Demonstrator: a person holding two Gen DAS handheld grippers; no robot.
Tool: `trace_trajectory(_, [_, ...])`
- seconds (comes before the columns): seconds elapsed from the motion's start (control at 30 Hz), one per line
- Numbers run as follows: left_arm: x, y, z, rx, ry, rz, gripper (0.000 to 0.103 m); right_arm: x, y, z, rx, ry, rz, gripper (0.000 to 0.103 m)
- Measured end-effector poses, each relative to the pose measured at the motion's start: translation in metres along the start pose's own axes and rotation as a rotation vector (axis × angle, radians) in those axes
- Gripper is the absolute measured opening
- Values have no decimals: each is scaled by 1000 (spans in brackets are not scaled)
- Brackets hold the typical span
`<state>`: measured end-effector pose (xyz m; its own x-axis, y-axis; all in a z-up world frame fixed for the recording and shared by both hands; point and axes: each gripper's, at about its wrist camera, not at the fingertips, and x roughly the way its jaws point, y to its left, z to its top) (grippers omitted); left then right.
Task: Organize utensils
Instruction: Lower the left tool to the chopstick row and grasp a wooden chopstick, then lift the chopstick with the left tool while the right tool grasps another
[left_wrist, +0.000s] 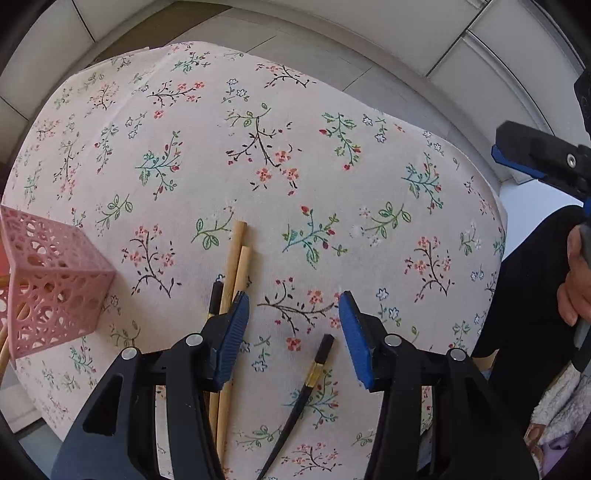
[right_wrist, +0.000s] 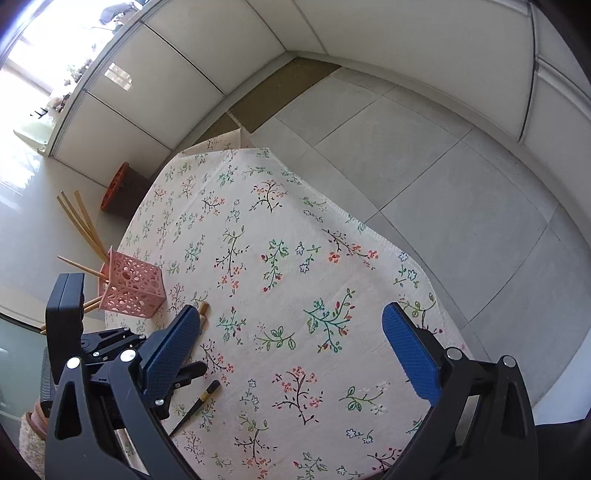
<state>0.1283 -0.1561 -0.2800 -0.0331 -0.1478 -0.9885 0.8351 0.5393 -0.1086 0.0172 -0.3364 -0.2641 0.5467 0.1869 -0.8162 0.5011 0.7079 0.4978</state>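
My left gripper (left_wrist: 293, 332) is open and empty, low over the floral tablecloth (left_wrist: 295, 166). A black chopstick (left_wrist: 308, 384) lies between and just below its fingertips. Two wooden chopsticks (left_wrist: 236, 266) and another black one (left_wrist: 215, 299) lie under its left finger. A pink perforated holder (left_wrist: 51, 288) stands to the left. My right gripper (right_wrist: 295, 350) is open and empty above the cloth. In its view the pink holder (right_wrist: 133, 284) holds several wooden chopsticks (right_wrist: 83, 221), and the black chopstick (right_wrist: 201, 400) lies by the left gripper (right_wrist: 162, 369).
The cloth-covered table (right_wrist: 384, 240) ends to the right and far side over grey floor tiles (right_wrist: 443, 166). White panelled walls stand beyond. An orange-rimmed basket (right_wrist: 118, 184) sits on the floor at the far left. The right gripper (left_wrist: 535, 158) shows at the left view's right edge.
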Motion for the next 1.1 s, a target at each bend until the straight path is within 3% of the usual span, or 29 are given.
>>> trace_trajectory(0.3, [15, 11, 10, 15, -7, 2, 52, 11, 0, 1, 7, 33, 0, 96])
trace_trajectory(0.47, [26, 13, 13, 26, 57, 29, 48, 20, -4, 2, 35, 77, 4, 96])
trace_trajectory(0.5, [26, 13, 14, 25, 55, 46, 45, 19, -3, 2, 35, 71, 6, 96])
trace_trajectory(0.63, [22, 25, 5, -70, 31, 102, 10, 17, 0, 3, 35, 47, -4, 96])
trace_trajectory(0.67, [21, 26, 2, -81, 20, 113, 8, 20, 1, 3, 51, 57, -7, 96])
trace_trajectory(0.8, [3, 22, -22, -108, -83, 152, 6, 41, 29, 5, 50, 152, -11, 94])
trace_trajectory(0.9, [-43, 21, -50, -145, -194, 144, 6, 60, 62, 5, 57, 195, -38, 86])
trace_trajectory(1.0, [-94, 20, -88, -183, -310, 168, 6, 91, 93, 2, 84, 258, -64, 75])
trace_trajectory(1.1, [-128, 15, -122, -228, -404, 187, 6, 125, 111, -2, 171, 316, -106, 57])
